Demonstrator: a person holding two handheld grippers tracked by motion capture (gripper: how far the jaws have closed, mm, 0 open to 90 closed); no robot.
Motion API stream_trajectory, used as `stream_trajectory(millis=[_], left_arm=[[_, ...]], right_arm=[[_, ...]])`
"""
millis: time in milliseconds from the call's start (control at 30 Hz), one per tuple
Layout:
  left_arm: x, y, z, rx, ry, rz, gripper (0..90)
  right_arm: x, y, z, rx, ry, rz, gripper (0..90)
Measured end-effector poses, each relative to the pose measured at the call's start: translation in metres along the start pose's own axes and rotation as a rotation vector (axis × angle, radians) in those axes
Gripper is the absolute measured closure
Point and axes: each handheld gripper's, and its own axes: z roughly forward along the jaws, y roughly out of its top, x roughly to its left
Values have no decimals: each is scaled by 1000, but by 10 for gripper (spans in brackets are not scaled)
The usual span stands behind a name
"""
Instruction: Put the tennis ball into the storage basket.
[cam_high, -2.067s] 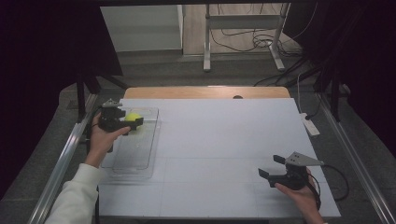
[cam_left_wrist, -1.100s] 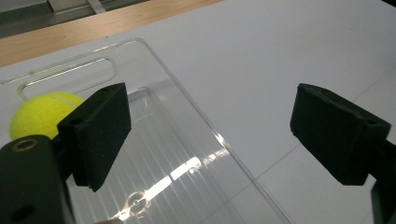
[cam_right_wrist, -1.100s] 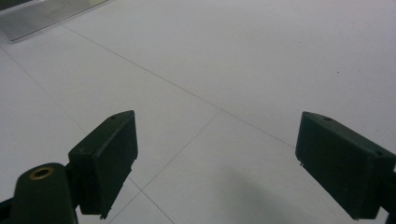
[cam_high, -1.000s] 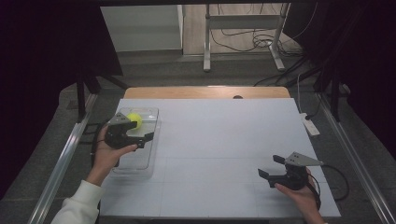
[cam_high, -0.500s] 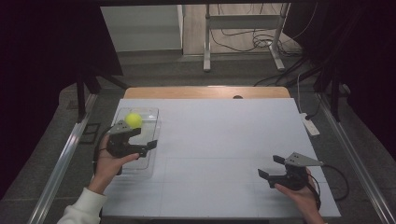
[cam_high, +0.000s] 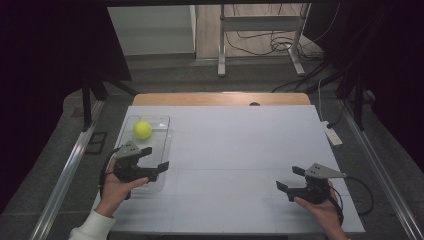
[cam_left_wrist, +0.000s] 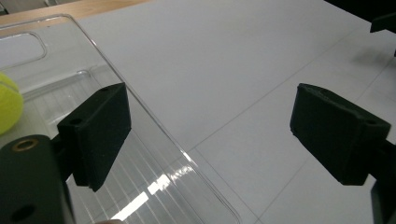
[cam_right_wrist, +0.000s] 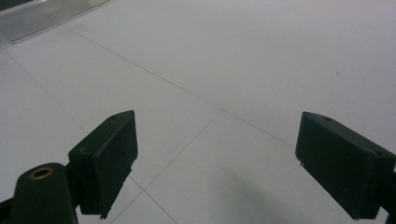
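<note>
High view first: the left gripper (cam_high: 156, 158) hangs over the near end of the clear tray (cam_high: 159, 150) at the left side of the white counter (cam_high: 240, 145), fingers spread apart with nothing between them. The yellow ball (cam_high: 142, 130) sits in the far end of that tray, apart from the gripper. The tray is a long rectangle, its long axis running near to far along the counter's left edge. Well apart, at the near right, the right gripper (cam_high: 291, 178) hovers low over bare counter, pointing left, fingers apart and empty.

Over to the left gripper view: here the tray's rim (cam_left_wrist: 154, 126) runs between the two black fingers (cam_left_wrist: 98, 130), one finger above the tray's ribbed floor, the other above the counter. The ball (cam_left_wrist: 8, 102) peeks in at the left edge, and a handle cut-out shows in the tray's far end, detail the high view does not resolve.

The right gripper view gives wide-open fingers (cam_right_wrist: 109, 154) over the counter's faint seam lines, with a corner of the tray (cam_right_wrist: 42, 16) at the top left.
</note>
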Motion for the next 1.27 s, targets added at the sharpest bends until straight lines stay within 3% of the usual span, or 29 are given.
stream_trajectory(millis=[600,1267], left_arm=[[-4,-24,0,14,10,-12,132],[-5,-26,1,6,11,-8,131]], right_arm=[[1,0,0,0,0,-6,128],[-2,1,-3,-20,10,6,127]])
